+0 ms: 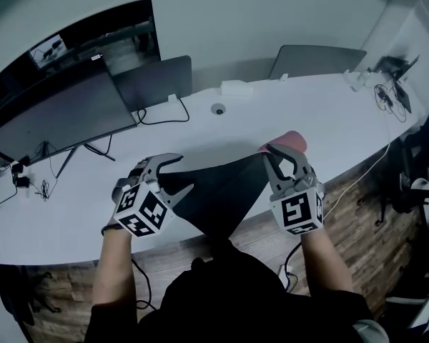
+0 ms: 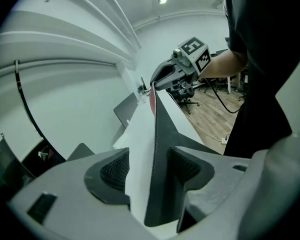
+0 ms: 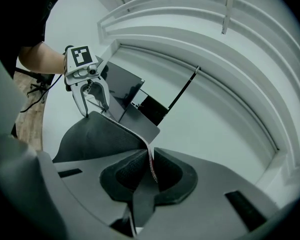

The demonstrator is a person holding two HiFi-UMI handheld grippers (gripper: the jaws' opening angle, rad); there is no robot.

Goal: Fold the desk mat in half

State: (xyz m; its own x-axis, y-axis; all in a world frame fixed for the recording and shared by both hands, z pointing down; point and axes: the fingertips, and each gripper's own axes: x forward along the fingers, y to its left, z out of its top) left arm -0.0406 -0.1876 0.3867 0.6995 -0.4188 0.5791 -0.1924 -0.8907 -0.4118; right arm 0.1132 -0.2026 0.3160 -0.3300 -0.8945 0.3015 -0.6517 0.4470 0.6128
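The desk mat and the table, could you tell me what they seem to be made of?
Desk mat: likely soft faux leather or rubbery sheet, matte dark grey with a pink reverse; it droops and curls. Table: smooth white laminate-looking top, wood-grain front edge.

Both forearms reach forward side by side — left claw [image 1: 184, 174] with jaws apart; right claw [image 1: 272, 154] pinched shut.

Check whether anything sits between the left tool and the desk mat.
Nothing visible does. The desk mat already has its edge between the open jaws of the left tool, which do not press on it. The right tool is shut on the mat's other end.
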